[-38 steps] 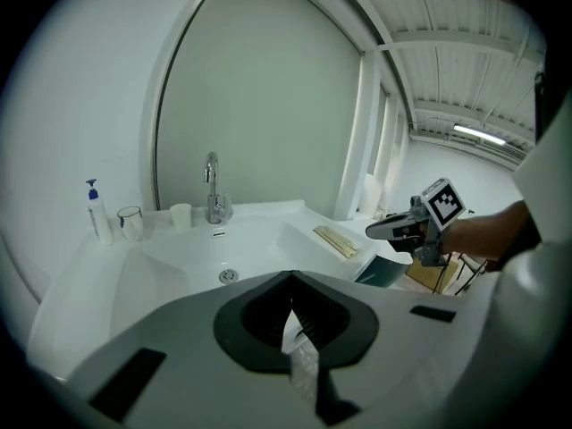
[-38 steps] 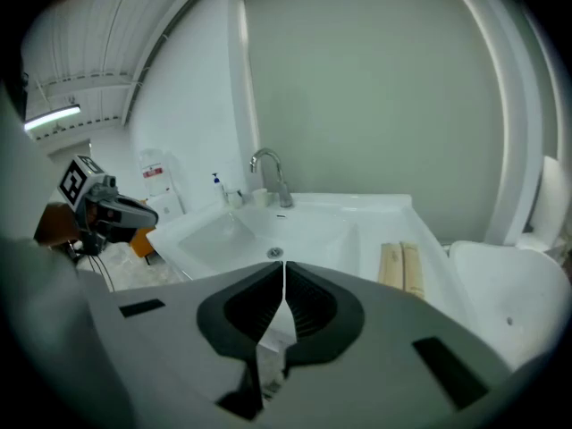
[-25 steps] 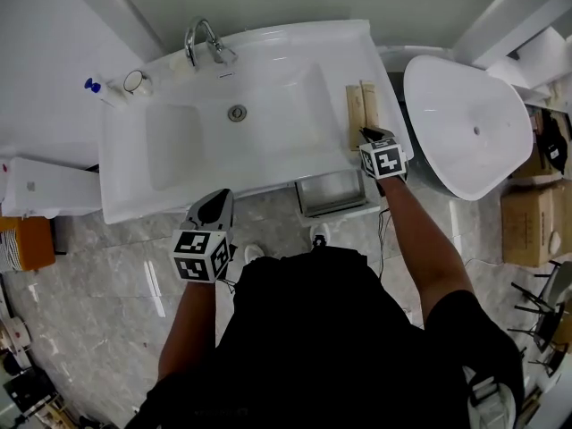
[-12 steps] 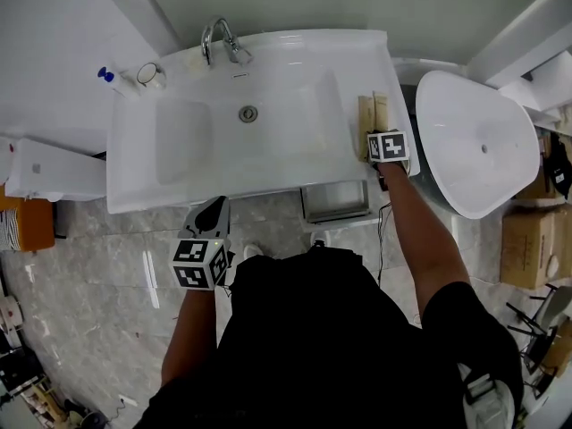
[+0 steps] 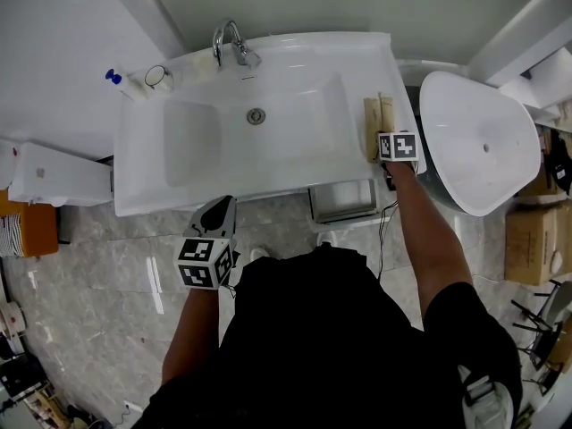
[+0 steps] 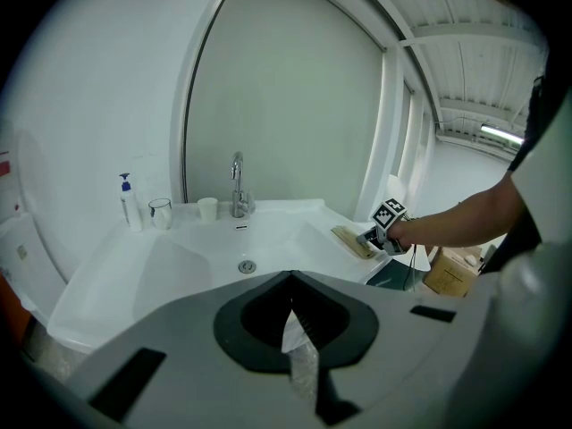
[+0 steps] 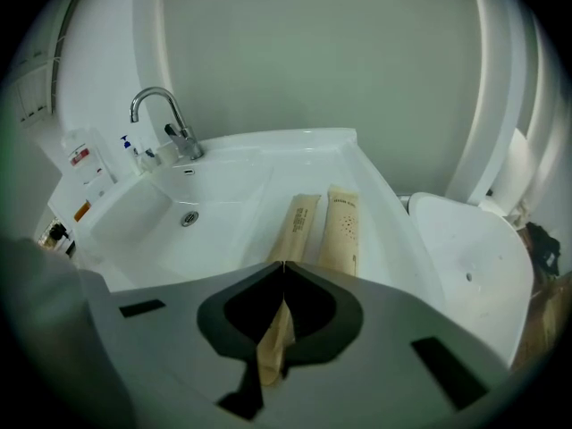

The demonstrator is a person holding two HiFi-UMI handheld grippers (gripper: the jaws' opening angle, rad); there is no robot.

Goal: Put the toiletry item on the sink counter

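Note:
Two tan toiletry packets lie side by side on the right ledge of the white sink counter [image 5: 268, 47]. My right gripper [image 7: 284, 262] is shut on the near end of the left tan packet [image 7: 299, 226], which runs away from the jaws along the ledge; the right packet [image 7: 341, 226] lies free beside it. From the head view, that gripper [image 5: 384, 139] sits at the packets' [image 5: 370, 123] near end. My left gripper [image 5: 222, 208] hangs in front of the counter's front edge, shut on a small clear plastic packet [image 6: 295, 351].
A chrome faucet [image 5: 234, 45] stands at the back of the basin, with a blue-topped pump bottle [image 5: 121, 80] and a glass [image 5: 158, 77] at the back left. A large white tub [image 5: 474, 137] stands right of the counter, a metal bin [image 5: 344, 199] below it, cardboard boxes [image 5: 532, 239] further right.
My right gripper has moved forward onto the ledge, to the packets' near end. The left gripper has hardly moved. The head view has shifted slightly.

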